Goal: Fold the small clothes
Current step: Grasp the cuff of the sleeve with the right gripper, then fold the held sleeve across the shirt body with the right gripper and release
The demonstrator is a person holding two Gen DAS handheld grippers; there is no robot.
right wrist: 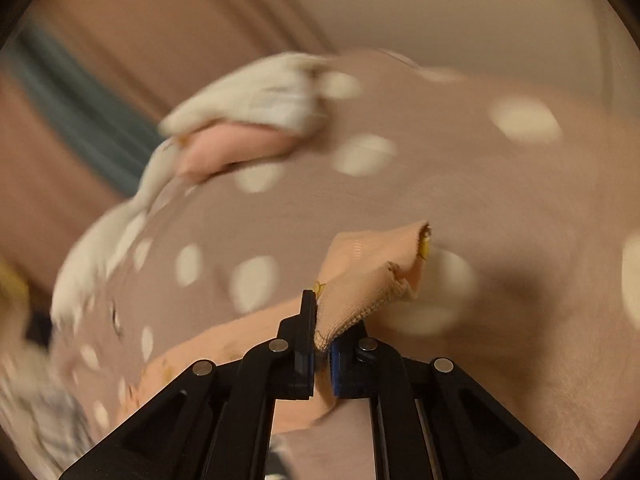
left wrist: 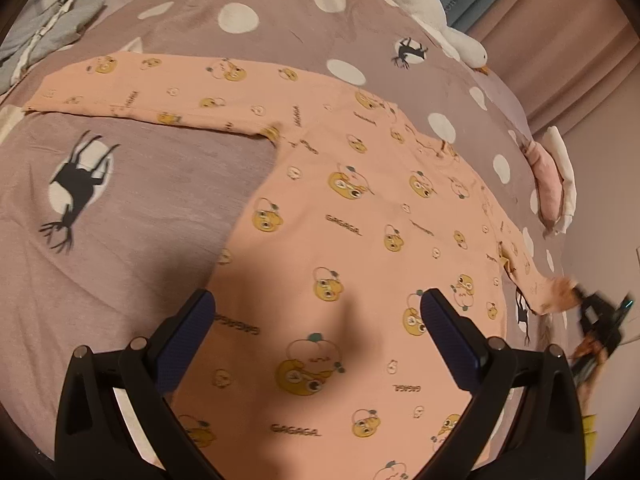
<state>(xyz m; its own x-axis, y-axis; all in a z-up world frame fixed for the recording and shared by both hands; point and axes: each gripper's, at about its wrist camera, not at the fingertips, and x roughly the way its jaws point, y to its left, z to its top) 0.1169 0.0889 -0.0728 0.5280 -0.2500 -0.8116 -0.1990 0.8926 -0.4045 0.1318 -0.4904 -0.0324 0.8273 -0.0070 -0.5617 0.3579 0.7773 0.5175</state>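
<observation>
A small peach top (left wrist: 344, 216) printed with yellow cartoon faces lies spread flat on the bed, one sleeve (left wrist: 160, 92) stretched out to the far left. My left gripper (left wrist: 318, 312) hovers open above its lower body, nothing between the blue pads. In the left wrist view, the right gripper (left wrist: 596, 316) appears blurred at the far right, at the other sleeve's cuff (left wrist: 552, 288). In the right wrist view, my right gripper (right wrist: 322, 320) is shut on that peach cuff (right wrist: 372, 276), which sticks up crumpled past the fingertips and is lifted off the cover.
The bed wears a mauve cover (left wrist: 140, 200) with white dots and black deer prints. A white goose plush (left wrist: 420, 4) lies at the far edge. Folded pink and white clothes (left wrist: 556, 184) sit near the right edge. Grey and plaid fabric (left wrist: 52, 28) is bunched top left.
</observation>
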